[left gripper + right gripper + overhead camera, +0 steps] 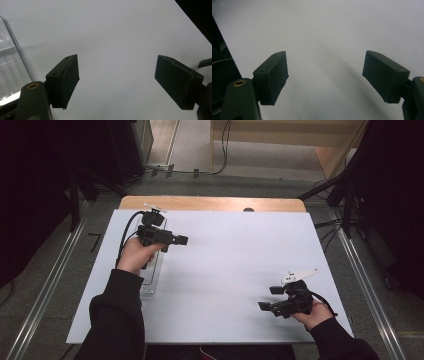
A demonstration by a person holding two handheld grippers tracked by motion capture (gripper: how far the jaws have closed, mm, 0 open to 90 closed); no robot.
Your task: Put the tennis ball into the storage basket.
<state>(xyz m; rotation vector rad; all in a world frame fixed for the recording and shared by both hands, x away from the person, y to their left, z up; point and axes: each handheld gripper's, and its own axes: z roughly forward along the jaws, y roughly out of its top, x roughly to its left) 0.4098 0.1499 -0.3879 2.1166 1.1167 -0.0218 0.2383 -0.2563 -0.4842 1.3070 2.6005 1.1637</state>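
On the left side of the white table (225, 265), a clear tray (153, 276), long and thin, lying flat, partly hidden under the left hand (134, 256). Seen again at the left edge of the left gripper view (11, 62), with a shiny rim and see-through walls. Left claw (183, 240) up over the far end of the tray, pointing right across the table, partly open, with nothing between the pads, just bare table. Right claw (266, 298) well apart, at the near right, pointing left, also open and holding nothing. Looks like thin, clear plastic, so most likely very light and easy to lift. Probably a bit bendy too, and apt to crack or pop out under a hard squeeze. Smooth and shiny, so likely slippery between the pads. Best to pinch one long wall near the rim, one pad inside and one outside, close to the middle to stop any tipping. Cannot tell whether empty or full. Better to grip softly, lift slowly and keep level. Could also press down on one end with the other claw to stop any sliding on the smooth table.
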